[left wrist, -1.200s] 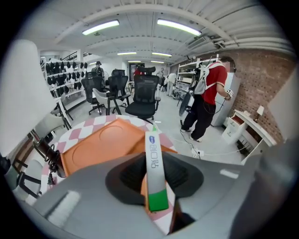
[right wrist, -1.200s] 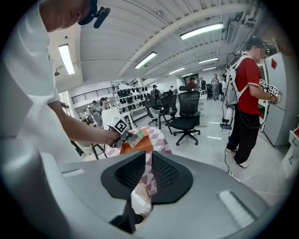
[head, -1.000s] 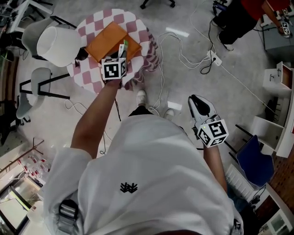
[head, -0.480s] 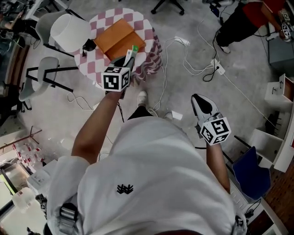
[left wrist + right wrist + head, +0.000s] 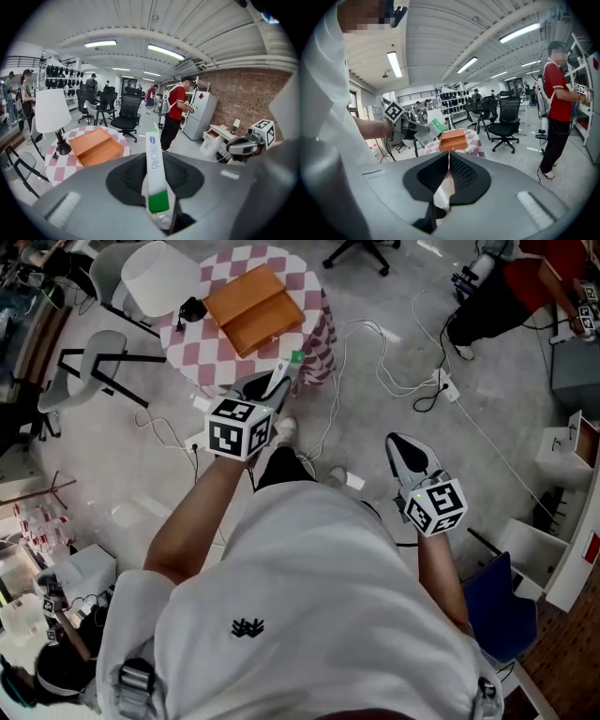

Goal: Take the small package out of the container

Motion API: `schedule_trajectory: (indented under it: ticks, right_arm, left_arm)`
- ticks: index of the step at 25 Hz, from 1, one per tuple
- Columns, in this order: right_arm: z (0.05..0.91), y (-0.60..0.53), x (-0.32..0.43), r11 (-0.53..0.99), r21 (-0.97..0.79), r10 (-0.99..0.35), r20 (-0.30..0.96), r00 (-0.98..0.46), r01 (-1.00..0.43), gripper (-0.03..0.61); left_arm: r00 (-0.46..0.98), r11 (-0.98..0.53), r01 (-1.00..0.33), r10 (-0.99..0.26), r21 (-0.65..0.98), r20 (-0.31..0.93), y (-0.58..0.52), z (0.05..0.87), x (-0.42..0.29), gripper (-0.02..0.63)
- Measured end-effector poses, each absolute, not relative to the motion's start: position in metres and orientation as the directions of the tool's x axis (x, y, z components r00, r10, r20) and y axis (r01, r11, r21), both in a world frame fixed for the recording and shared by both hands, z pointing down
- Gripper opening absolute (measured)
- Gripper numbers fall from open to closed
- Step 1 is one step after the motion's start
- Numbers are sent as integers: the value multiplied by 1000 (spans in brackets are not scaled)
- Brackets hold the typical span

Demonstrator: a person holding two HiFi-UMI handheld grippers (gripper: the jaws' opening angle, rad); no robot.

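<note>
White-and-green small package (image 5: 156,171): blue oval logo, grey lettering, perhaps Korean.

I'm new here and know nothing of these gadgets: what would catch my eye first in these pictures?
A small white package with a green end stands out, clamped in the left gripper's jaws and held in the air near the table's edge. Beyond it, an open orange box lies on that pink-checked round table beside a white lamp. The right gripper hangs at the person's side, jaws together and empty.
</note>
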State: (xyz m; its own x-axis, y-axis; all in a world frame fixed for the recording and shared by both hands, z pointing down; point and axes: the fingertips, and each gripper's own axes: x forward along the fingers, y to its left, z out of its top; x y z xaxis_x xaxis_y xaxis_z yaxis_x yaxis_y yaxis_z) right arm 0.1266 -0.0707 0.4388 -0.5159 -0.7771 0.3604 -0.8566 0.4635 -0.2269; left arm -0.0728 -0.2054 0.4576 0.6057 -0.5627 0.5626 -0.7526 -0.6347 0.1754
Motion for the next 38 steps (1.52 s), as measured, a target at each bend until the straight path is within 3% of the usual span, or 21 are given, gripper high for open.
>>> schedule_trajectory:
  ticks: [12,38]
  right_arm:
    - [435,-49,122,499,-212,-766,345,-542,-840,1]
    - [438,-59,114,523,-209,-750,347,-563,-826,0]
  left_arm:
    - [626,-678,-721,-549,144,554,-147,442,-65,152]
    - [623,-677,-722,-546,143,559,-151,442,-66,152]
